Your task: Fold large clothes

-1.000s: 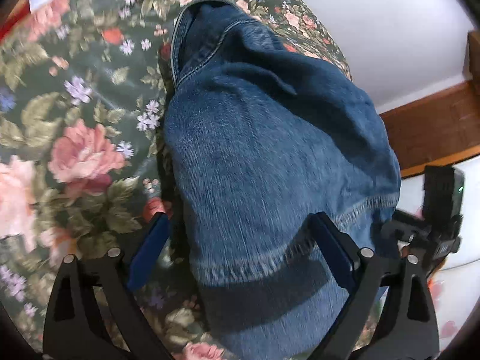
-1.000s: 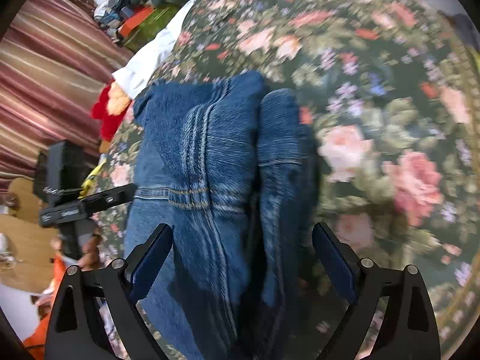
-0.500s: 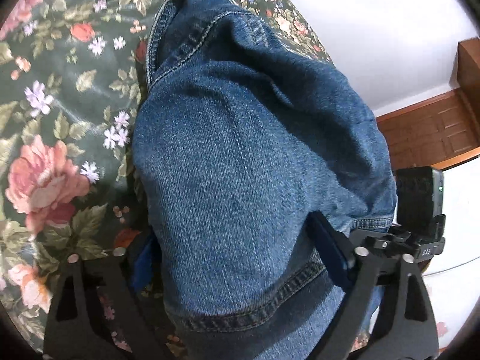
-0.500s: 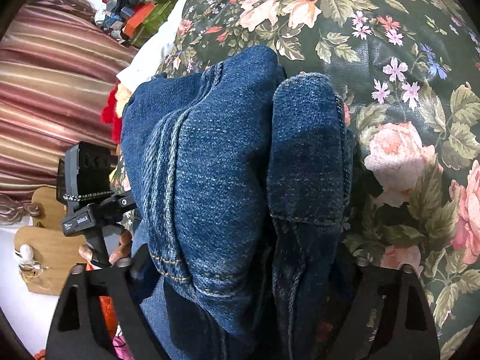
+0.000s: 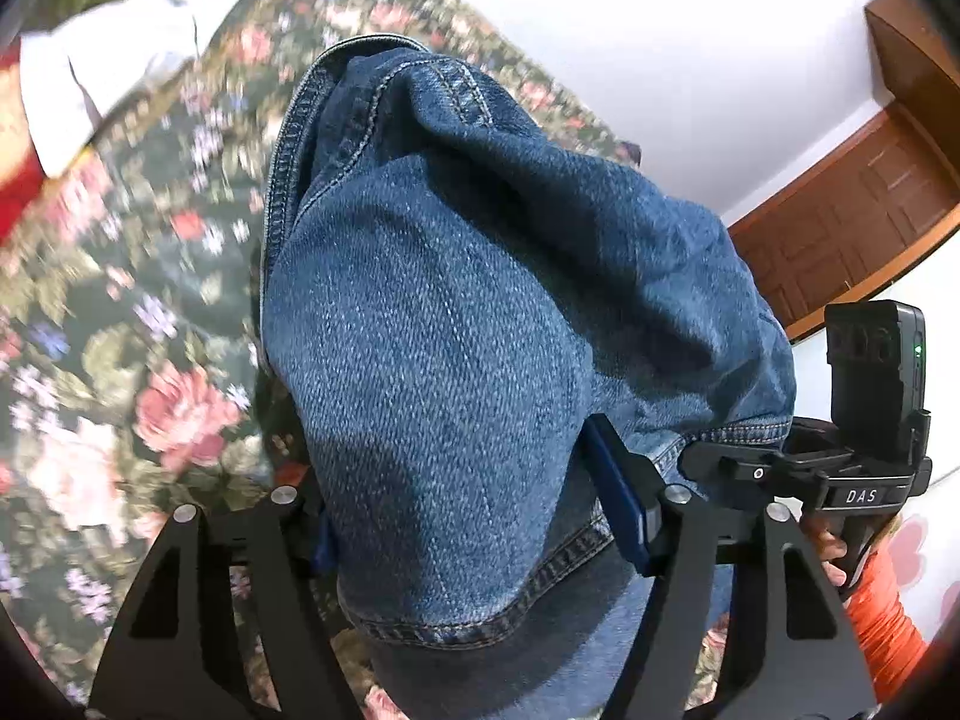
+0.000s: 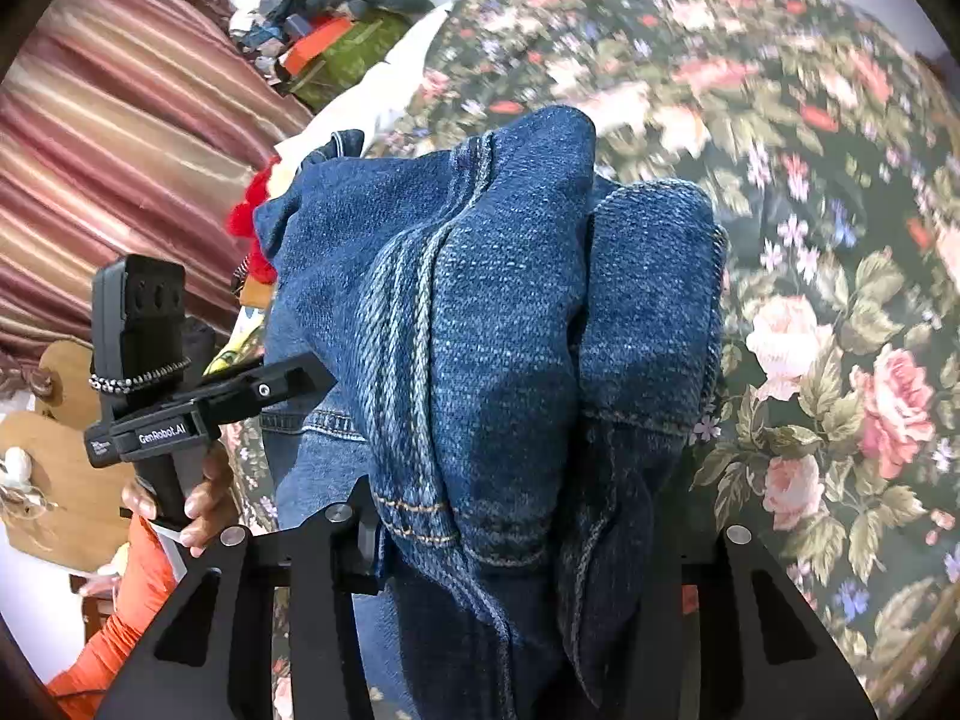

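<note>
Jeans [image 5: 456, 324] now lifted — bunched denim

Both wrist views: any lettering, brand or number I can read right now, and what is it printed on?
"DAS": white letters on the black bar of the right hand-held gripper, seen in the left wrist view.
"GenRobot.AI": white print on the black bar of the left hand-held gripper, seen in the right wrist view.
A smaller white mark left of "GenRobot.AI" is too small to read.
The blue denim jeans show no label.
</note>
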Available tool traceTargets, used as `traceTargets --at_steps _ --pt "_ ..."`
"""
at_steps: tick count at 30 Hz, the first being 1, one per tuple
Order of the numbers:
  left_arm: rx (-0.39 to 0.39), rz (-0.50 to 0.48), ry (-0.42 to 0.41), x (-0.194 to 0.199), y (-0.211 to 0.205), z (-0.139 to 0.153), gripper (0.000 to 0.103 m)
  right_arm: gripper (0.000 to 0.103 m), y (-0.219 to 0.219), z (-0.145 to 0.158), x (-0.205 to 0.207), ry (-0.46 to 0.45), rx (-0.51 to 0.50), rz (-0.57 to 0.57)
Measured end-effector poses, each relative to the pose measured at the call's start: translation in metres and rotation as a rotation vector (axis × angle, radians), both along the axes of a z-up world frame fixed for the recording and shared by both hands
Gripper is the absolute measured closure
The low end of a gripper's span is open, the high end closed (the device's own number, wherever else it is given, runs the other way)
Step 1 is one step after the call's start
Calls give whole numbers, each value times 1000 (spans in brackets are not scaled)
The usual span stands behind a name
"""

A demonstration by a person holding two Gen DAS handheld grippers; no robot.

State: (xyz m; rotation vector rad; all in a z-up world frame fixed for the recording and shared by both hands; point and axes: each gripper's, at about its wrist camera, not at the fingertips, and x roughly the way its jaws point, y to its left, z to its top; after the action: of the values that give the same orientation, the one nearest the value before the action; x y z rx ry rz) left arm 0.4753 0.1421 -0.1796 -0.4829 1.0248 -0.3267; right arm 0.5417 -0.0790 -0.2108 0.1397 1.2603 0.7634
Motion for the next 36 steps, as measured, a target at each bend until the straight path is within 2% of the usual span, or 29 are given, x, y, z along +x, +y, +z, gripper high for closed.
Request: traceTargets --at_steps 9,13,17,21,27,32,34,36 --pt "47 30 -143 -49 39 81 36 62 19 73 -31 -125 55 21" --pt "79 55 -175 -63 55 106 36 62 36 98 -43 -155 89 28" --pt "114 75 -175 -78 69 118 36 62 54 106 -52 -150 128 29" --pt "137 89 -139 -97 83 123 36 62 76 99 -59 -103 158 30" --pt "144 122 -35 -92 108 72 36 62 108 49 -55 21 168 40" --pt "141 157 72 -75 124 8 37 62 128 -9 -41 124 147 51" --pt "157 169 96 -67 128 -11 38 62 135 -37 -31 179 132 43" --pt "180 173 86 -65 127 -17 38 62 141 -59 -24 210 111 38"
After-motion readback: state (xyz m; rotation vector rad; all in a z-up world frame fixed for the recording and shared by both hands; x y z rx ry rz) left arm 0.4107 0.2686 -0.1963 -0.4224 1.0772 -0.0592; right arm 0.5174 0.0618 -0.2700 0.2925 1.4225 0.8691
